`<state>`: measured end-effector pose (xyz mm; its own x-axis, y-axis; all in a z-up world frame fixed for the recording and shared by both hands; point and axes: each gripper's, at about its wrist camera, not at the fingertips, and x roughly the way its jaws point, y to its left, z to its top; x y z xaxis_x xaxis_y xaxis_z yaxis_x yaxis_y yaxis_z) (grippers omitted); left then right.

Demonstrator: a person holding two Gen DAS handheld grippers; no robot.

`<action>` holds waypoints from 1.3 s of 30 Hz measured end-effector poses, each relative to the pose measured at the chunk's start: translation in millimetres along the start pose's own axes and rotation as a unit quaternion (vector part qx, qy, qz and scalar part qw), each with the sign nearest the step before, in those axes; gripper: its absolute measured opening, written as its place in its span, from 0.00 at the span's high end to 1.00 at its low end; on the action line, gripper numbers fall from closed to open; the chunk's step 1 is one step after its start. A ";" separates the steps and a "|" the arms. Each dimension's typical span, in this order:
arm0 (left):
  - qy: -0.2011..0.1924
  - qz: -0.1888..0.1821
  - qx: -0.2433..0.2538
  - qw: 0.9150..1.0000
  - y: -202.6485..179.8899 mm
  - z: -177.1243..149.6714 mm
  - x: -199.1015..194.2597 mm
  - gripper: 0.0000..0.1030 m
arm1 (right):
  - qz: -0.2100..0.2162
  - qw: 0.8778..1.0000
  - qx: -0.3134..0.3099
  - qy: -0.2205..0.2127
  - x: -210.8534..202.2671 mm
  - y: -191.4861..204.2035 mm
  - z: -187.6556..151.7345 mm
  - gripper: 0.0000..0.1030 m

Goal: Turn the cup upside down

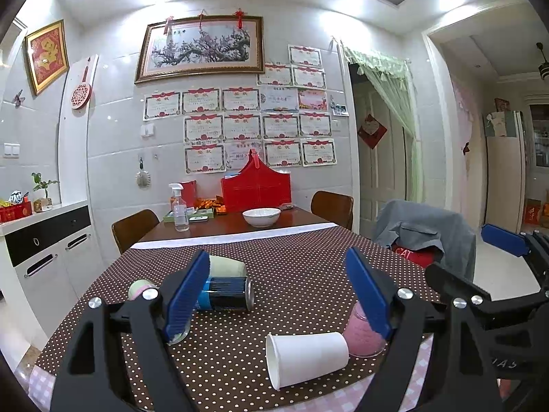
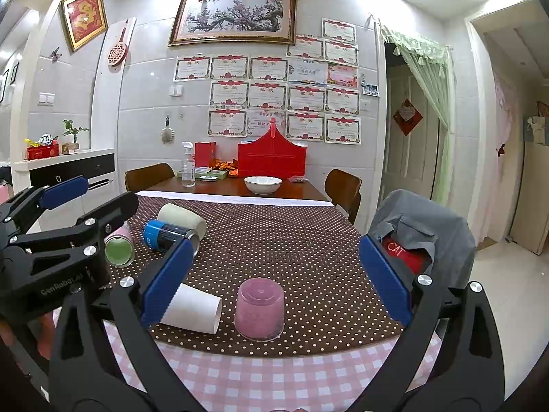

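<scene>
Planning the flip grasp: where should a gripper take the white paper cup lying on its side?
Grip the white paper cup across its tapered wall near mid-length, probably coming from above. It lies on its side, its base touching the upside-down pink translucent cup, so an end-on approach looks blocked there. The open left gripper looks nearest.

Left wrist view: low over near end of desk with brown polka-dot cloth [image 1: 291, 274], facing far tiled wall; own blue-padded left tool [image 1: 281, 295] fills foreground, white paper cup lying on side [image 1: 308, 357] close below. Right wrist view: just to right of it, a little further back, same heading; pink translucent plastic cup standing mouth-down [image 2: 259, 310] near centre. Shared: paper cup, pink cup, white ceramic bowl [image 2: 263, 184], framed blossom painting [image 2: 233, 15]. Each view catches other tool at edge.
</scene>
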<state>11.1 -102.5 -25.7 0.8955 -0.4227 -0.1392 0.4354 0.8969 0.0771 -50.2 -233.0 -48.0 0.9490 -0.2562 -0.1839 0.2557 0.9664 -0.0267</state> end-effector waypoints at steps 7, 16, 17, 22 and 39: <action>0.000 0.000 0.000 1.000 0.9 -0.1 -0.1 0.23 | 0.000 1.000 0.000 -0.001 0.0 -0.1 0.3 0.07; -0.001 0.001 0.000 1.000 1.7 0.3 0.2 0.23 | 0.000 1.000 0.000 -0.001 0.0 -0.2 -0.4 0.07; -0.001 0.001 0.000 1.000 2.0 0.4 0.2 0.23 | 0.000 1.000 0.000 -0.001 0.0 -0.3 -0.4 0.07; 0.000 0.002 0.001 1.000 3.6 0.5 -0.7 0.23 | 0.000 1.000 0.000 -0.001 0.0 -0.6 -0.4 0.07; 0.000 0.003 0.002 1.000 5.6 0.7 -1.3 0.23 | 0.000 1.000 0.000 0.000 1.0 -1.1 -0.1 0.07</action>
<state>12.4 -96.9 -24.4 0.8981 -0.4172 -0.1389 0.4303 0.8989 0.0823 -49.6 -234.3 -48.3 0.9490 -0.2562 -0.1838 0.2556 0.9664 -0.0275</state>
